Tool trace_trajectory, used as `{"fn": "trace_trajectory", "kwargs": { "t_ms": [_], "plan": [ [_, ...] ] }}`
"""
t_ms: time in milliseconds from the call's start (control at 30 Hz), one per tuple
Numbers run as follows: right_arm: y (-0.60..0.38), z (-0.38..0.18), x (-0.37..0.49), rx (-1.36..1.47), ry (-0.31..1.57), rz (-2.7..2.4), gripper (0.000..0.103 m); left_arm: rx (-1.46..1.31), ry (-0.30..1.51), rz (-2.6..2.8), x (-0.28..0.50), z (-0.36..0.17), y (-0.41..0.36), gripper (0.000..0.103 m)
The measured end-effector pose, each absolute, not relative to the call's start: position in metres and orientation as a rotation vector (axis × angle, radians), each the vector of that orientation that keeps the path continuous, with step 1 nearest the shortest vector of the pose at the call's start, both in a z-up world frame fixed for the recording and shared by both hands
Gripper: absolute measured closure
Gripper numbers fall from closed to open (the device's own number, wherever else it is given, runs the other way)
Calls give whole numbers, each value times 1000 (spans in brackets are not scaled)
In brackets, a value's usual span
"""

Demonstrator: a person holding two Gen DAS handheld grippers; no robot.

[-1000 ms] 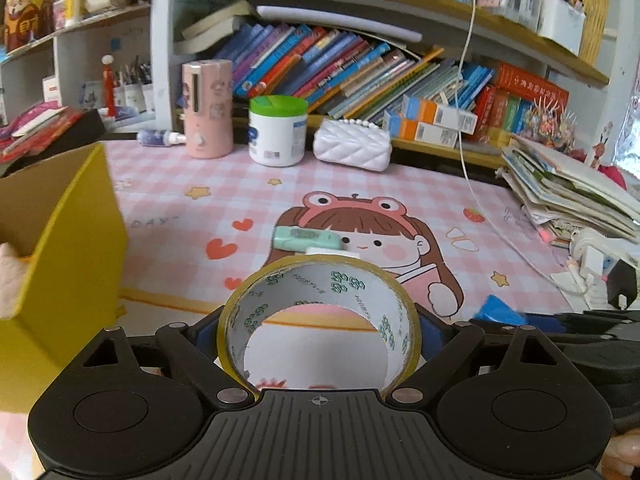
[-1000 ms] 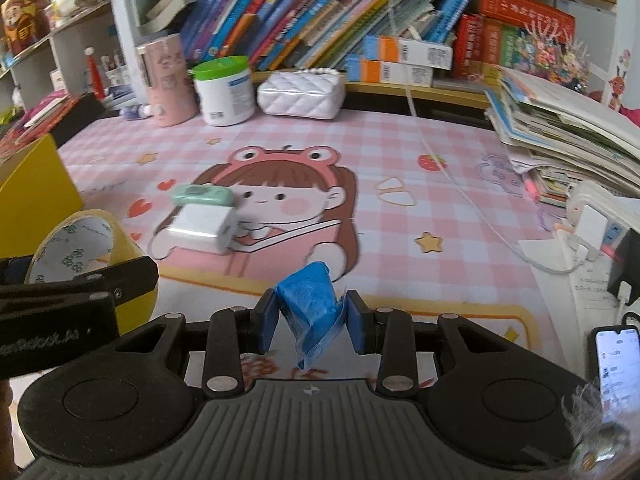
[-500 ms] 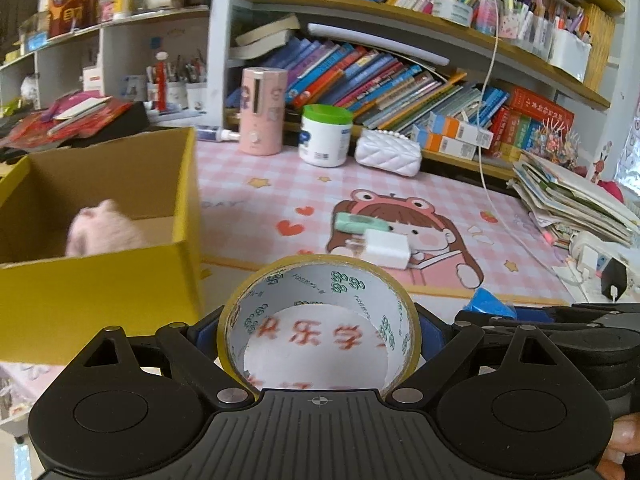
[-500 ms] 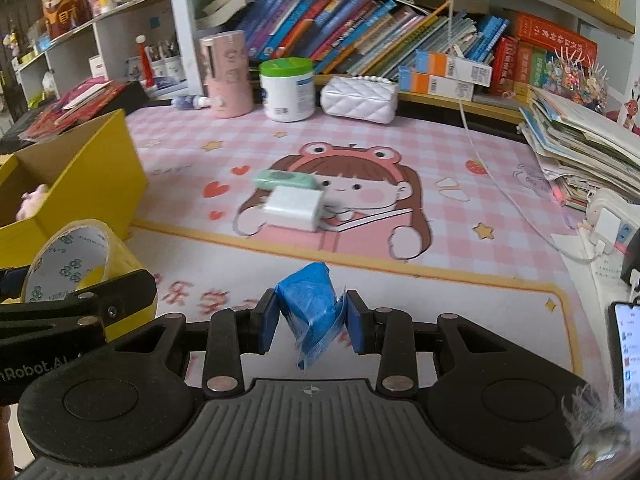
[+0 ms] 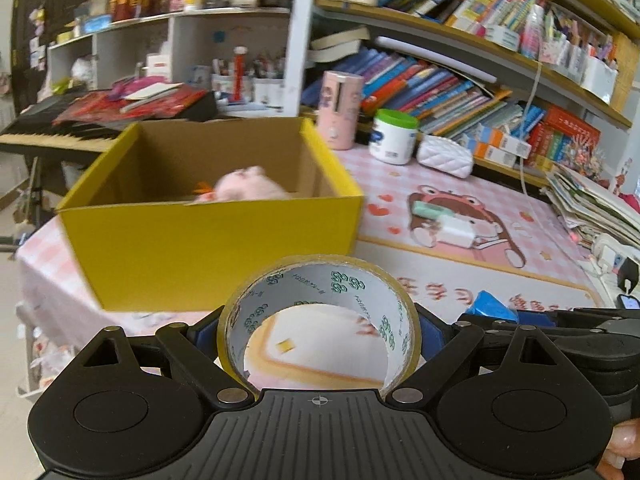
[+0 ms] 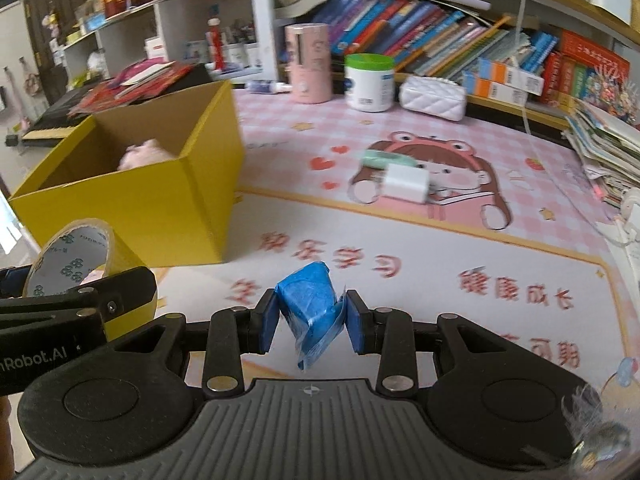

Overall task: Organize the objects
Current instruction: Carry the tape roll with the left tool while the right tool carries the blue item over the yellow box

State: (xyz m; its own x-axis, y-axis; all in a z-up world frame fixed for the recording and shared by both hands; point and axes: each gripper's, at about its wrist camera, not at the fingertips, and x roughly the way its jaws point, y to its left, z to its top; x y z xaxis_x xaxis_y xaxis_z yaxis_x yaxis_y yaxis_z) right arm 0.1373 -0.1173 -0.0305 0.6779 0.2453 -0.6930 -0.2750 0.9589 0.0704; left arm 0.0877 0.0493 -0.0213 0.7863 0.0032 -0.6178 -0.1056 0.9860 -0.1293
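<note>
My left gripper (image 5: 320,328) is shut on a roll of clear packing tape (image 5: 320,280), held in the air in front of the yellow cardboard box (image 5: 208,240). A pink plush toy (image 5: 248,188) lies inside the box. My right gripper (image 6: 312,312) is shut on a crumpled blue packet (image 6: 308,304), above the mat's white front part. The tape roll (image 6: 68,256) and the box (image 6: 160,204) also show at the left of the right wrist view. A white charger (image 6: 406,182) and a mint-green item (image 6: 380,158) lie on the mat's cartoon girl.
A pink cup (image 6: 308,64), a green-lidded white jar (image 6: 370,82) and a white quilted pouch (image 6: 432,98) stand at the back by the bookshelf. A stack of papers (image 6: 604,140) and cables lie at the right. A keyboard with red papers (image 5: 100,116) is behind the box.
Both grippers have pulled back and swung left with their objects still held. The yellow box now fills the left wrist view, its opening and the plush visible.
</note>
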Motion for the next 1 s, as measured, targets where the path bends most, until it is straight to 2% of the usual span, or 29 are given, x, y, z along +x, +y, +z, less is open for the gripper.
{"fn": "trace_trajectory", "kwargs": {
  "t_ms": [1000],
  "plan": [
    [-7, -22, 58, -95, 729, 435, 70, -174, 550, 166, -1, -2, 141, 11]
  ]
}}
